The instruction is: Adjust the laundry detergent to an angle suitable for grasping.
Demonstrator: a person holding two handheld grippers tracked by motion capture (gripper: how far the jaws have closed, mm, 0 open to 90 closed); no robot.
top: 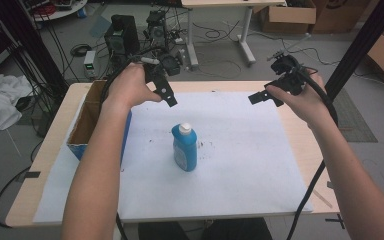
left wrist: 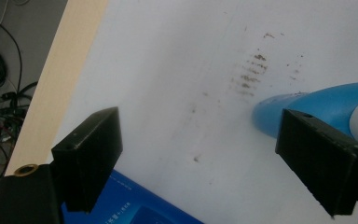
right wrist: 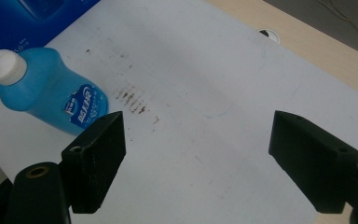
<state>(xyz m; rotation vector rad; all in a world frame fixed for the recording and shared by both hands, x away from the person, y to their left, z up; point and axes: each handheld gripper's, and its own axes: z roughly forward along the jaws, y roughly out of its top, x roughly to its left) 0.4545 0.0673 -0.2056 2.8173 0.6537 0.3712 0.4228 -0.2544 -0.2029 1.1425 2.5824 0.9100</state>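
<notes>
A blue bottle (top: pixel 185 148) with a white cap stands upright on the white sheet (top: pixel 240 165) near the table's middle. In the left gripper view the blue bottle (left wrist: pixel 317 105) lies partly behind the right jaw, and in the right gripper view the blue bottle (right wrist: pixel 51 95) is at upper left. My left gripper (top: pixel 169 97) hovers above the sheet, behind and left of the bottle, open with nothing between its jaws (left wrist: pixel 200 158). My right gripper (top: pixel 264 97) hangs over the sheet's back right part, open and empty (right wrist: pixel 196 161).
An open cardboard box (top: pixel 87 117) with blue sides sits at the table's left edge, under my left forearm; the box's blue side (left wrist: pixel 130 205) lies just under the left gripper. Brown smudges (right wrist: pixel 130 100) mark the sheet beside the bottle. Cables and gear lie on the floor beyond the table.
</notes>
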